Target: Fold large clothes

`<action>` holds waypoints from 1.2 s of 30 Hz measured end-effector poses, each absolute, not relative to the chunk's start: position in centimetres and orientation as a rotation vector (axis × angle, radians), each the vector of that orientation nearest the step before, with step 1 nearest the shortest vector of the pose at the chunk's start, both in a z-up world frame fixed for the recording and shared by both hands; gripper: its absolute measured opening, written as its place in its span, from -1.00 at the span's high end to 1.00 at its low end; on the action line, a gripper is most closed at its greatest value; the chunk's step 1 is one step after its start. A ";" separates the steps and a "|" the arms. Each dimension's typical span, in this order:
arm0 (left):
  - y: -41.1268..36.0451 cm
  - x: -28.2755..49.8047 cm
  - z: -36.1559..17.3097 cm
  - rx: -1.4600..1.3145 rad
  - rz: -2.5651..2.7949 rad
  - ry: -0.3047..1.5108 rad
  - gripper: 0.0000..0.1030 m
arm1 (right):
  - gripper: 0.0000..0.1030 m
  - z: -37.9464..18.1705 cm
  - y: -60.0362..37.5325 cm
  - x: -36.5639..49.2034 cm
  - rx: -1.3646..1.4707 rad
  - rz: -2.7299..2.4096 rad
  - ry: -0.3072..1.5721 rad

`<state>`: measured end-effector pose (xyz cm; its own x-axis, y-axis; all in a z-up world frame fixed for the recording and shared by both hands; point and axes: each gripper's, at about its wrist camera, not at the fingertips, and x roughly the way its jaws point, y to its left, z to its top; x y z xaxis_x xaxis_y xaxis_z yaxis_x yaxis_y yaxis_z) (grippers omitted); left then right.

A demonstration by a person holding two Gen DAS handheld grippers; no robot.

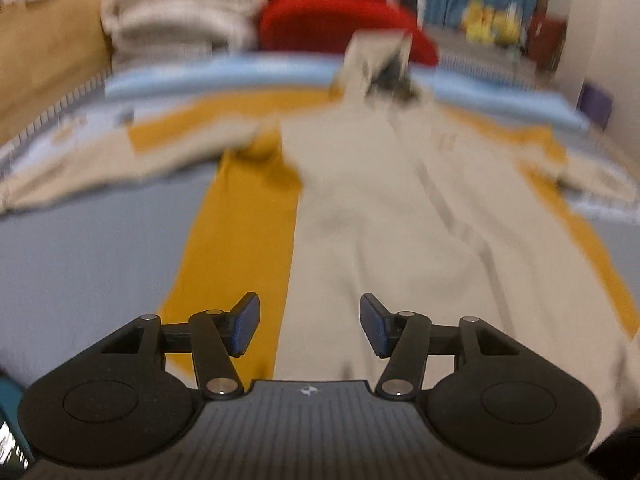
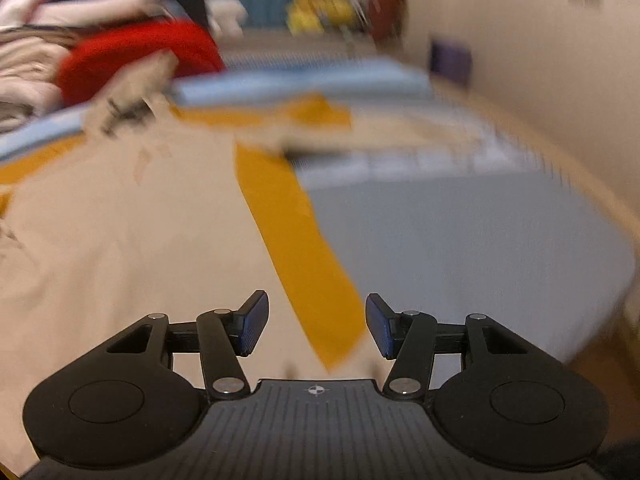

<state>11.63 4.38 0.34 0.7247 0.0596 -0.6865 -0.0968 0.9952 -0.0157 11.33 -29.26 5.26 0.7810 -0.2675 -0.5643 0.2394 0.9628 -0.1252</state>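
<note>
A large beige garment point(image 1: 400, 208) lies spread flat on a mustard-yellow cloth point(image 1: 236, 240) on the bed, sleeves out to both sides and collar at the far end. My left gripper point(image 1: 310, 326) is open and empty, hovering over the garment's near left edge. In the right wrist view the beige garment point(image 2: 120, 220) fills the left half and the mustard cloth point(image 2: 304, 252) runs beside it. My right gripper point(image 2: 316, 328) is open and empty above the garment's near right edge. Both views are blurred by motion.
The grey-blue bed sheet point(image 2: 460, 240) shows on either side. A red cushion point(image 1: 340, 24) and a pile of folded pale clothes point(image 1: 180, 12) sit at the far end, with yellow items point(image 1: 490, 20) behind. A wall point(image 2: 540, 60) runs along the right.
</note>
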 end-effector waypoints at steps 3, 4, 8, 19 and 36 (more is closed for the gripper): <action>3.5 11.1 2.9 -0.071 0.087 0.627 -0.32 | -0.20 7.4 -27.8 11.1 -0.147 -0.266 0.499; 3.1 11.2 3.8 -0.073 0.089 0.593 -0.33 | -0.20 8.0 -27.5 11.0 -0.164 -0.265 0.473; 2.7 10.1 6.5 -0.067 0.078 0.516 -0.34 | -0.21 11.1 -26.6 11.6 -0.157 -0.248 0.390; 6.3 23.4 14.5 -0.116 0.104 0.421 -0.34 | -0.31 18.9 -22.2 16.3 -0.139 -0.029 0.237; 29.8 33.7 -0.5 -0.319 0.551 0.728 -0.14 | -0.40 14.9 -14.3 31.1 -0.114 0.208 0.409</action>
